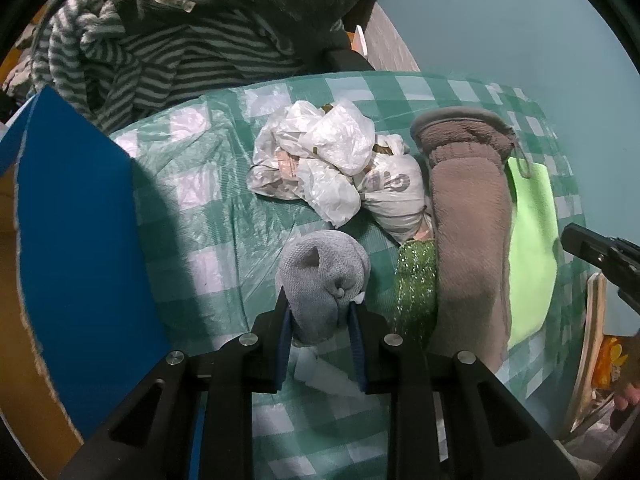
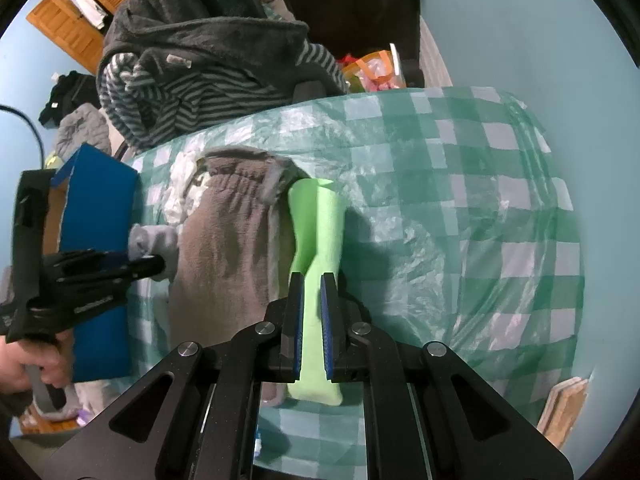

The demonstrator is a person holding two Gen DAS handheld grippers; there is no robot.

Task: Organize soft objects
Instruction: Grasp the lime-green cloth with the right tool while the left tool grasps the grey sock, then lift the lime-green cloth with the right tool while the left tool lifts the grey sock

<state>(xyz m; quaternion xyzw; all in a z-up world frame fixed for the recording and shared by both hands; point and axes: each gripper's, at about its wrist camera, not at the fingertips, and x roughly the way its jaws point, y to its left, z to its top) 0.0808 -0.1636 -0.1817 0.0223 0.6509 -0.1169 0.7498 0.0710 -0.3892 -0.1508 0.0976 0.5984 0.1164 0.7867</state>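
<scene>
My left gripper (image 1: 320, 300) is shut on a rolled grey sock (image 1: 324, 276) held just above the green checked tablecloth (image 1: 192, 184). Right of it lie a sparkly green cloth (image 1: 416, 288), a folded brown fleece (image 1: 468, 232) and a lime green cloth (image 1: 532, 236). My right gripper (image 2: 313, 280) is shut on the lime green cloth (image 2: 318, 220), which lies beside the brown fleece (image 2: 224, 232). The left gripper (image 2: 148, 266) with the grey sock (image 2: 154, 238) shows at the left of the right wrist view. The right gripper's tip shows at the right edge of the left wrist view (image 1: 592, 252).
A blue box (image 1: 80, 240) stands at the table's left edge. Crumpled white plastic bags (image 1: 332, 160) lie at the middle back. A pile of dark and striped clothing (image 1: 180, 40) sits behind the table. A light blue wall is to the right.
</scene>
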